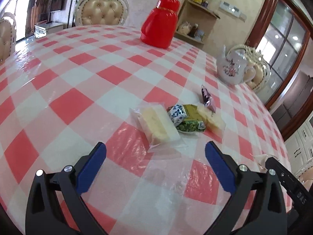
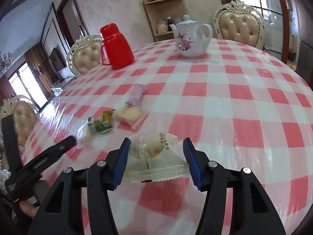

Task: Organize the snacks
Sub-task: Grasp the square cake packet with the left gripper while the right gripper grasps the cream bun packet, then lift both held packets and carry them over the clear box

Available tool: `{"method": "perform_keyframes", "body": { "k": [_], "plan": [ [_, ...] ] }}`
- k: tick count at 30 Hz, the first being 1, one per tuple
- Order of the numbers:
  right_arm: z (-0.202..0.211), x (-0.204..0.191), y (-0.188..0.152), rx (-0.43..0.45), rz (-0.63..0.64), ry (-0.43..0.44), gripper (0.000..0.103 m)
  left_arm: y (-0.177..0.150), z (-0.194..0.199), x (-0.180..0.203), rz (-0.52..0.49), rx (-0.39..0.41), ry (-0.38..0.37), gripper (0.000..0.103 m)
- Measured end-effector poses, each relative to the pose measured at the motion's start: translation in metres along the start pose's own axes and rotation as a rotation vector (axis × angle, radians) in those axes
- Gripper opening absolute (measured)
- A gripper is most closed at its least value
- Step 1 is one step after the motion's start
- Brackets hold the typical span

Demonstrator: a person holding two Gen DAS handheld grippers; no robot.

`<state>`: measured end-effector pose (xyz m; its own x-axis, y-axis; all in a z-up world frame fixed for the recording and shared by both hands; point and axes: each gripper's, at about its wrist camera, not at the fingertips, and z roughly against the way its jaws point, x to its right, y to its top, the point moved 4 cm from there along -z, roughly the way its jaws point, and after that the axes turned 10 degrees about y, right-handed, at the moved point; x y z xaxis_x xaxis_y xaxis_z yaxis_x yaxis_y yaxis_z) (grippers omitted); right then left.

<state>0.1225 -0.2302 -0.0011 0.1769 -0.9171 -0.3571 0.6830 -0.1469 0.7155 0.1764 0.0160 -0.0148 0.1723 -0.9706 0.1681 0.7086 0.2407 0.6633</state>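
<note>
A: What is the right tool (image 2: 156,154) doing?
B: It is clamping a pale snack packet (image 2: 156,160) between its blue pads, above the checked tabletop (image 2: 234,107).
A: And the left tool (image 1: 155,160)?
B: It is hanging with its jaws wide apart and nothing between them, just short of the snack pile (image 1: 176,120), which is lying near the white teapot (image 1: 232,66) and well apart from the red flask (image 1: 159,22).

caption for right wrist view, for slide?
Right gripper clamps a clear-wrapped pastry packet above the checked tablecloth.
</note>
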Motion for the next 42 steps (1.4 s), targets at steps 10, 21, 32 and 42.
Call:
{"method": "perform_keyframes", "body": {
  "k": [10, 21, 32, 42],
  "plan": [
    [0.009, 0.004, 0.004, 0.013, -0.030, 0.021, 0.055, 0.022, -0.043, 0.019, -0.140, -0.075, 0.126, 0.089],
    [0.003, 0.002, -0.001, -0.017, -0.017, 0.027, 0.055, 0.008, -0.023, -0.008, -0.283, -0.132, 0.160, 0.036],
    [-0.001, -0.008, -0.004, -0.022, 0.036, 0.017, 0.055, 0.006, -0.024, -0.003, -0.330, -0.079, 0.160, 0.035],
    [-0.010, -0.001, -0.008, -0.025, 0.001, 0.017, 0.055, -0.002, 0.015, -0.008, -0.246, -0.029, 0.085, 0.035]
  ]
}}
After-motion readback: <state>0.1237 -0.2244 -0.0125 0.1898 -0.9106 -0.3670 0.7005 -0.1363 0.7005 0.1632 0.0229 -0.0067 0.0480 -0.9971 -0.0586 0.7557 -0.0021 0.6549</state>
